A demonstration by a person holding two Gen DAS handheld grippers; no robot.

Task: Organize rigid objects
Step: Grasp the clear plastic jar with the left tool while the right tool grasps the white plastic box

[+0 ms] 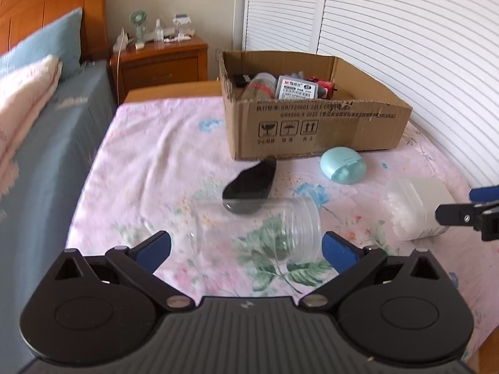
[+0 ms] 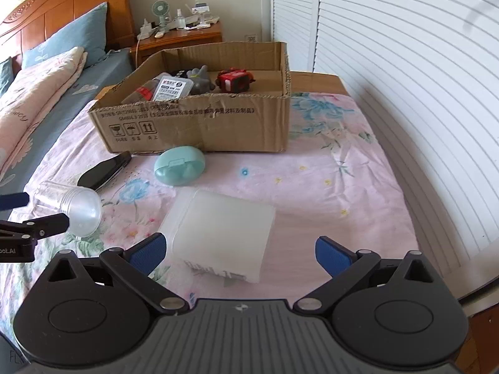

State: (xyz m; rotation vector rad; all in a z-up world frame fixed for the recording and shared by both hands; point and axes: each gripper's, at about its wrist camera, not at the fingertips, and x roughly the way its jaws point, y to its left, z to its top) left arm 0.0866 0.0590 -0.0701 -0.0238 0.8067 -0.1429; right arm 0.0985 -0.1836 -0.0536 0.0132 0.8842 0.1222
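In front of the open brown cardboard box [image 1: 315, 131], both hand-held grippers stood open, the left hand-held gripper [image 1: 246, 247] around a toppled clear plastic jar [image 1: 259, 227], the right hand-held gripper [image 2: 240, 251] around a frosted white plastic container [image 2: 224, 233].

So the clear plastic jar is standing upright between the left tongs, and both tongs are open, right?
Not quite: the clear plastic jar lies on its side on the floral sheet, as the left wrist view shows. It does sit between the open left tongs, and the right tongs are open too.
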